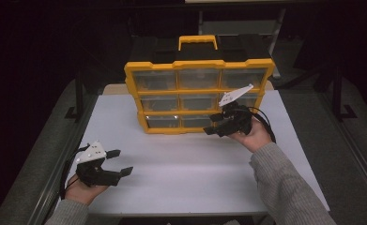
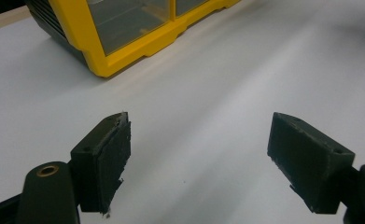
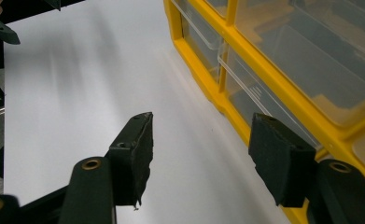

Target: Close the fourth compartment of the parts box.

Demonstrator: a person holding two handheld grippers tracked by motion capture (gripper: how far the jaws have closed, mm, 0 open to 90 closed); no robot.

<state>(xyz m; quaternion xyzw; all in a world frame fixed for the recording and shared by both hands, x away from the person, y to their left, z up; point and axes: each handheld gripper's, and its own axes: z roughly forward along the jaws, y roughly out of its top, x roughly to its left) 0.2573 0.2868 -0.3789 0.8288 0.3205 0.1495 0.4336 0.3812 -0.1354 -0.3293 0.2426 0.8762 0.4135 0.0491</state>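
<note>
Organizer box [image 1: 199,89]: yellow hard-plastic frame, black back and top, yellow carry handle, clear glossy drawers in a three-by-three grid. It stands upright at the far middle of the white matte table [image 1: 181,178], leaning back a little.

Right gripper [image 1: 212,127]: held level, jaws pointing left across the box's bottom row, at the lower right drawer [image 3: 264,105]. Jaws spread, nothing between them; one black pad [image 3: 278,158] sits just beside the yellow frame, contact can't be told. Grey-sleeved forearm comes in from bottom right.

Left gripper [image 1: 119,162]: low over the near left of the table, well apart from the box, jaws wide open and empty, pointing right. Pads blocky, rough, with frayed edges.

Drawer contents hard to make out through the glare. Box's bottom right corner hidden behind the right gripper in the high view.
</note>
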